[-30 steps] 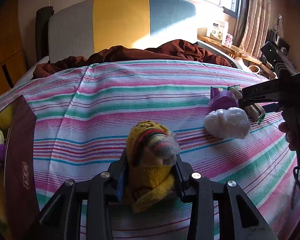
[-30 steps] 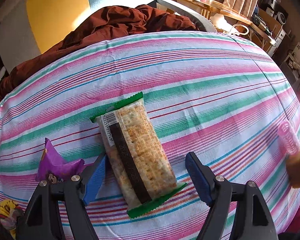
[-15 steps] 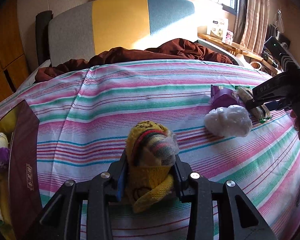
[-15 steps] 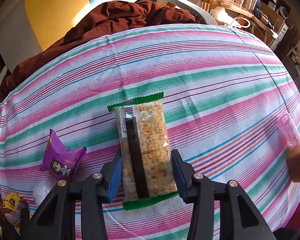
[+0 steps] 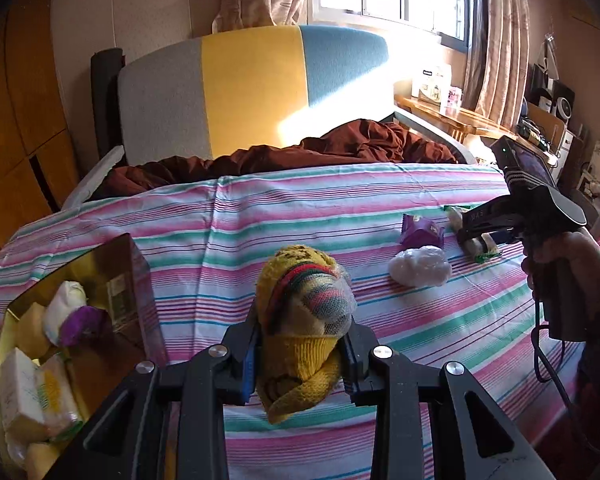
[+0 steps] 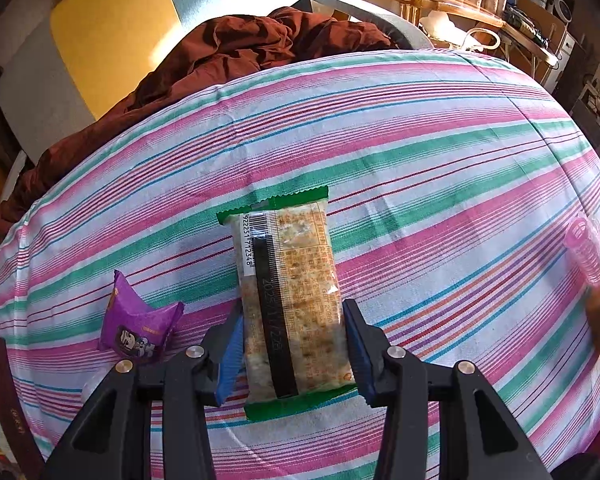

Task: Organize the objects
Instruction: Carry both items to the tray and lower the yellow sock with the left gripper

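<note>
Both tools are loaded at once. Left tool [image 5: 302,354] is pinched tight on a yellow knitted sock bundle [image 5: 304,320], carried clear above the striped sheet [image 5: 284,216] that covers the bed, while the right tool [image 6: 292,354] has its blue pads [image 6: 230,350] pressed against the long sides of a green-edged cracker packet [image 6: 290,300], which looks to be lying on the sheet. Judging from this, the step in hand is gathering loose items into the open box [image 5: 138,264] at the near left, where pale packets and a purple piece already lie. For the sock bundle, the next move calls for swinging left and lowering over the box's free space before letting go; the box wall stands up beside it, so the bundle must pass over the rim, not into it. The cracker packet calls for a straight lift first, held level so the slick wrapper does not slip from the pads. A purple snack pouch [image 6: 138,320] sits just left of the packet and a white crumpled bag [image 5: 420,266] near it, both waiting on the sheet, along with a pink hair roller [image 6: 588,248] at the far right edge.
</note>
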Demonstrator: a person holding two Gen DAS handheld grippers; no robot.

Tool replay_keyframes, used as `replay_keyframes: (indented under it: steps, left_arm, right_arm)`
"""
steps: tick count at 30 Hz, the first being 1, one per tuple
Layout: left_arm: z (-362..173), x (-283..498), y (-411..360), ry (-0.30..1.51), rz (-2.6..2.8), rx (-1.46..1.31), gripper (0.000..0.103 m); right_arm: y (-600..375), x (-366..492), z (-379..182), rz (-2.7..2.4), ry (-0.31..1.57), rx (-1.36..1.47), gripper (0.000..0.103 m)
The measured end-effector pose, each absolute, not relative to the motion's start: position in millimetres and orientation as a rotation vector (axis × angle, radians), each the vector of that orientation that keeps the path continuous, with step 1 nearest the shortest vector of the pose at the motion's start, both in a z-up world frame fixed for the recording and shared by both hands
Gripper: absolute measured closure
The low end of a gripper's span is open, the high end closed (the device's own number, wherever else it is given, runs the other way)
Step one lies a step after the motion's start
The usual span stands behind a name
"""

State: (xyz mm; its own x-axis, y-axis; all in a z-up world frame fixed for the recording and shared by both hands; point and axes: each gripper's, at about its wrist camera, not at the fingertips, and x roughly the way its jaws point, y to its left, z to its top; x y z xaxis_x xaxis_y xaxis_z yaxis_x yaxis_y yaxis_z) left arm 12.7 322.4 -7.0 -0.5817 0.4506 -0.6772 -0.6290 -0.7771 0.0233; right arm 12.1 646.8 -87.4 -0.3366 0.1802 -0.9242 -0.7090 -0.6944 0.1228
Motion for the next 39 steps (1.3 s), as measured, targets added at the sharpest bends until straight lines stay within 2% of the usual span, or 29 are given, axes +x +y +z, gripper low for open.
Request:
replay_keyframes:
  steps: [8,16,25,34,39]
  left_arm:
    - [13.0,8.4,262.7,0.297,2.444,-0.911,0.070]
    - [13.3,-1.8,209.6,0.241,2.539,-0.939,0.070]
    - [-1.2,-21.5,162.0,0.169,2.589,-1.015,0.070]
    - [-6.4,-40.0,88.0,-0.048,2.651,-1.102,0.070]
    - [-4.4,-49.9,59.7,-0.126,2.681,-1.127,0.070]
  right_arm:
    - [629.0,18.0,-65.6,2.156,0.685,-1.232,0.057]
    - [590.6,16.6,-27.9,2.353,0.559,-1.126,0.057]
    - [487.7,-10.1,-16.1,2.567,0.411,-1.284,0.057]
    - [353.2,-29.3,-0.9,2.837,0.358,-1.411,0.057]
    - [294.5,-44.5,-12.2,2.896,0.317,-1.507,0.057]
